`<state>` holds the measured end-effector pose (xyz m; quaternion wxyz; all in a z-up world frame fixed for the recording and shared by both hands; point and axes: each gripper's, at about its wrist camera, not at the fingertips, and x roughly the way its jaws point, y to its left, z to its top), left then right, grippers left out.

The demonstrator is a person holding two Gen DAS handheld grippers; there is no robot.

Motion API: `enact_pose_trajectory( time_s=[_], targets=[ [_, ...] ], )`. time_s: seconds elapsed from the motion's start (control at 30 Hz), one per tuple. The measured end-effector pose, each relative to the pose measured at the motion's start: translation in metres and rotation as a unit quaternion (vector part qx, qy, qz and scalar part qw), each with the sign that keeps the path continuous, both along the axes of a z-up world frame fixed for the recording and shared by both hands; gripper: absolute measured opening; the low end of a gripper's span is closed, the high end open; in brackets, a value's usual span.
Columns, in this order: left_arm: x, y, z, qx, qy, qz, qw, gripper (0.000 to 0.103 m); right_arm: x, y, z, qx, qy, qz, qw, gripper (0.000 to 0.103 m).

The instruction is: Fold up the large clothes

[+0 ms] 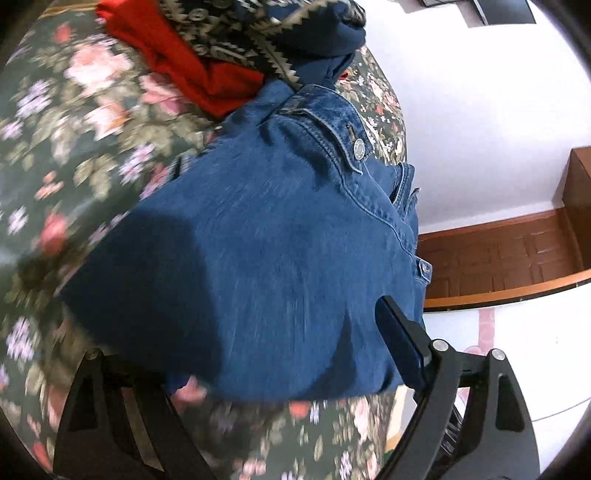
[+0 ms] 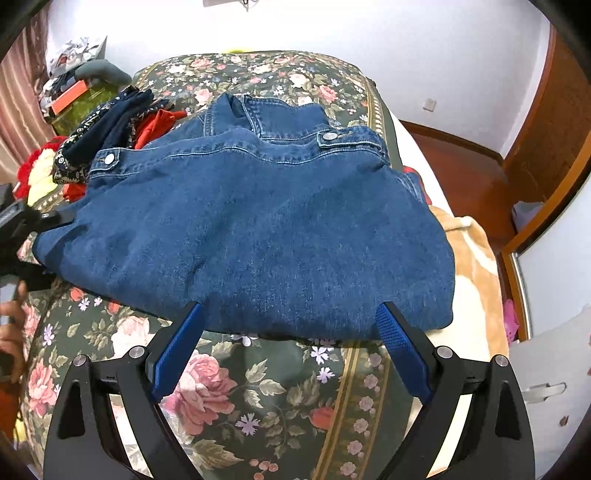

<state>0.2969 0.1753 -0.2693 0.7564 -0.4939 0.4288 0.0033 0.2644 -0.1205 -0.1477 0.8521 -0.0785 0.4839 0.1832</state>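
A blue denim jacket (image 2: 258,229) lies folded into a broad bundle on the floral bedspread (image 2: 258,398), collar and snap buttons at the far side. It also fills the left wrist view (image 1: 280,251). My right gripper (image 2: 290,332) is open, its blue pads just at the jacket's near edge, touching nothing firmly. My left gripper (image 1: 280,354) is open wide at the jacket's edge; one finger (image 1: 399,339) lies over the denim, the other is hidden under the cloth. The left gripper also shows at the left edge of the right wrist view (image 2: 22,225).
A pile of clothes, red (image 1: 184,62) and dark patterned (image 1: 258,33), lies beyond the jacket. A beige blanket (image 2: 472,266) lies at the bed's right edge. Boxes and clutter (image 2: 77,88) stand at the far left. A wooden floor and wardrobe (image 2: 546,140) are to the right.
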Motion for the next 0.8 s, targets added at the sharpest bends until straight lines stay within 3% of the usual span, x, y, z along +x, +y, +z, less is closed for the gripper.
enact_pose_trajectory(
  time_s=[0.17,0.23,0.27,0.33,0.43,0.57,0.63,0.7,0.8],
  targets=[
    [0.021,-0.002,-0.001,0.020,0.017,0.019,0.9995,0.082,-0.001,0.003,0.002,0.000,0.002,-0.002,1.000,0.092],
    [0.021,-0.001,-0.001,0.052,0.039,0.041,0.9971,0.057,-0.003,0.004,0.005,0.005,0.002,-0.003,1.000,0.092],
    [0.023,-0.002,-0.001,0.058,0.043,0.048,0.9963,0.055,-0.005,0.004,0.006,0.008,0.003,-0.003,1.000,0.092],
    [0.019,-0.002,0.003,0.063,0.049,0.074,0.9940,0.036,-0.008,0.002,0.012,0.018,0.003,-0.003,1.000,0.092],
    [0.013,-0.009,0.020,0.092,0.035,0.084,0.9916,0.020,-0.014,0.000,0.023,0.024,-0.002,-0.005,1.000,0.092],
    [0.000,-0.034,0.069,0.163,-0.022,0.063,0.9844,0.015,-0.021,-0.004,0.039,0.027,-0.016,-0.005,0.999,0.092],
    [-0.010,-0.051,0.101,0.201,-0.062,0.052,0.9761,0.014,-0.022,-0.003,0.049,0.028,-0.024,-0.005,0.999,0.092],
    [-0.028,-0.067,0.134,0.254,-0.103,0.043,0.9606,0.014,-0.024,0.002,0.057,0.032,-0.033,-0.001,0.999,0.092],
    [-0.055,-0.076,0.174,0.300,-0.150,0.041,0.9410,0.014,-0.026,0.018,0.066,0.036,-0.042,0.016,0.998,0.092]
  ],
)
